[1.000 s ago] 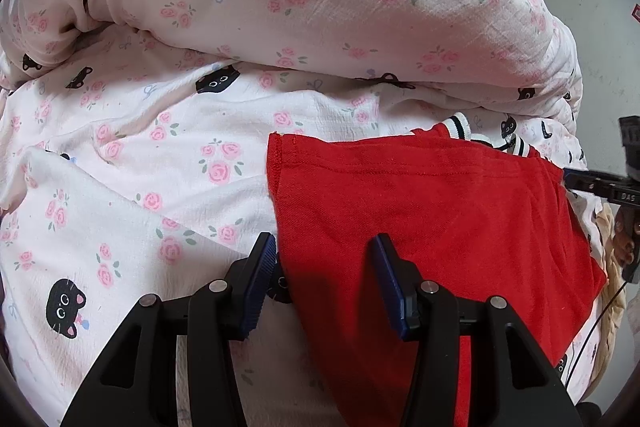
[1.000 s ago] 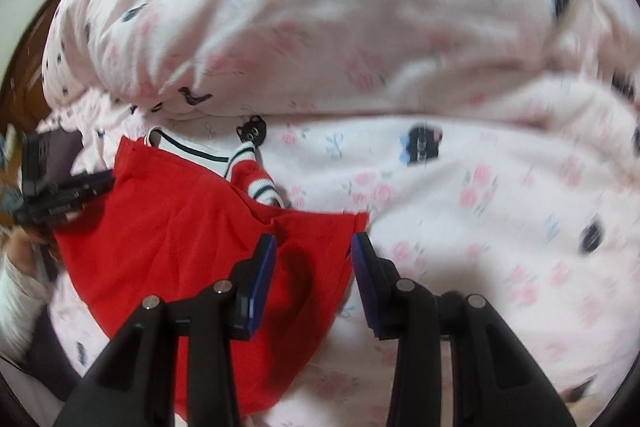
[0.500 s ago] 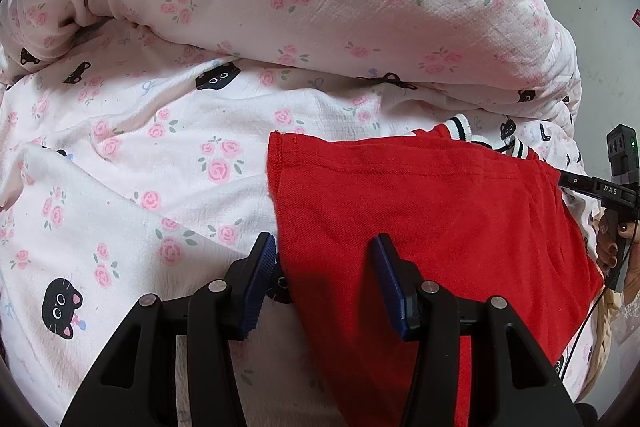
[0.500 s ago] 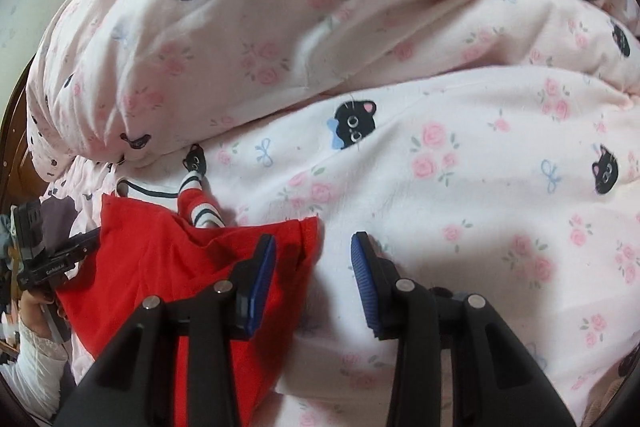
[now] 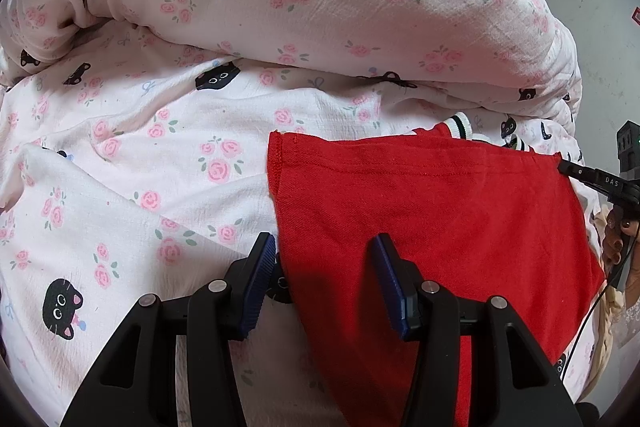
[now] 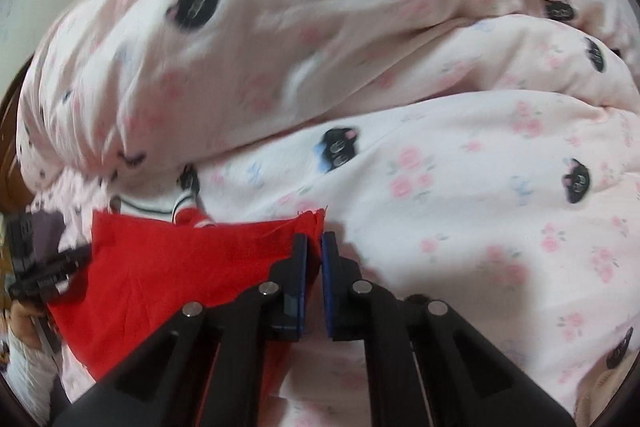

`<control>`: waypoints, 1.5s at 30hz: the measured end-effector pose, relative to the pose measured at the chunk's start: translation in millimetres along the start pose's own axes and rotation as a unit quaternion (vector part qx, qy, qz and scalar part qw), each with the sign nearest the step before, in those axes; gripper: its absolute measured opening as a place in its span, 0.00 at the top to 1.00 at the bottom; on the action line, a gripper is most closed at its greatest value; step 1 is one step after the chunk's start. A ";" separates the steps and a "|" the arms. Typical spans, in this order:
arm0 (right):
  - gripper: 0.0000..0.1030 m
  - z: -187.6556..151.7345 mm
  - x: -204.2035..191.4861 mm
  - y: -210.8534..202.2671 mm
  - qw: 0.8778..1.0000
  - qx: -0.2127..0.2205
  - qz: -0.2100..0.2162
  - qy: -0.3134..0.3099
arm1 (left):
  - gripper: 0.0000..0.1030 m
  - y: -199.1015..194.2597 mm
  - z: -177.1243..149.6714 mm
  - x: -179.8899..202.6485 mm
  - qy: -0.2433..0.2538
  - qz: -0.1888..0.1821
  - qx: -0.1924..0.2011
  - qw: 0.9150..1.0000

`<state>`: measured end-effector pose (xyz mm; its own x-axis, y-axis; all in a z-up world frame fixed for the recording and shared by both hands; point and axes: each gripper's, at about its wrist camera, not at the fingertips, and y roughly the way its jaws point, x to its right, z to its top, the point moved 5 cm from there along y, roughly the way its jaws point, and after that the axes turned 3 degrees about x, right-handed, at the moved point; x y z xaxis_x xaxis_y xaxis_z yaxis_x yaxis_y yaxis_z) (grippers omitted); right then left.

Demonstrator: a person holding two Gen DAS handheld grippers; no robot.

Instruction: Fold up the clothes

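Garment status: the red shirt [image 5: 432, 211] lies spread on the quilt [image 5: 152, 163], just below the rolled quilt bulk at the far side; its striped collar [image 5: 460, 125] shows at the far edge, partly tucked under red cloth; the visible face is flat, with a straight hemmed edge on your left and a rounded lower right edge; a faint crease line runs across the far part, which suggests at least one layer is doubled over, though the layers cannot be counted from these views.

Progress, as a judgement: the shirt reads as partly folded, not yet a compact bundle; the red area is wide and one corner is in the tongs, so a further fold appears to be in hand; how many folds remain cannot be settled.

Left gripper [image 5: 324, 259]: tongs stand wide apart and hold nothing; the left finger [image 5: 260, 279] sits over the quilt just beside the shirt's left edge; the right finger [image 5: 390, 287] sits over red cloth; you hold this tool low and level, pointing across the shirt toward the quilt roll.

Right gripper [image 6: 314, 255]: tongs are closed down to a thin gap, pinching the shirt's far right corner [image 6: 314, 217], which pokes up as a small peak above the tips; the view is blurred, so the tool is probably in motion; you hold it low, angled slightly leftward.

Cross-check: each tool appears at the edge of the other's view, on opposite sides of the shirt; your hand [image 5: 618, 239] shows on the right tool's grip.
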<state>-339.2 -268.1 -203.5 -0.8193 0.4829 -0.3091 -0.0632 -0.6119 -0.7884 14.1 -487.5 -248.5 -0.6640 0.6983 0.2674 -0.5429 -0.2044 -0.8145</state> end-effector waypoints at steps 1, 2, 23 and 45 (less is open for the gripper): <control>0.93 -0.3 0.5 1.5 1.000 -0.003 -0.002 0.000 | 0.56 0.0 -0.2 0.3 0.000 0.000 0.000 1.000; 0.93 -2.0 0.3 4.8 1.000 -0.007 -0.006 -0.004 | 0.56 0.0 -0.4 0.6 0.000 0.001 0.001 1.000; 0.54 -77.2 -64.4 -90.0 0.996 0.064 -0.025 -0.061 | 0.56 -91.2 -52.3 9.5 0.102 -0.003 0.046 0.994; 0.48 -160.1 -66.8 -93.1 0.999 0.039 -0.003 -0.028 | 0.55 -118.7 -90.6 32.4 0.135 -0.077 0.070 0.985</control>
<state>-187.4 -143.1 -194.7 -0.8491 0.4526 -0.2725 -0.1112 -0.6575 -0.7452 103.6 -378.4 -189.8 -0.4171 0.8819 0.2197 -0.7045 -0.1610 -0.6912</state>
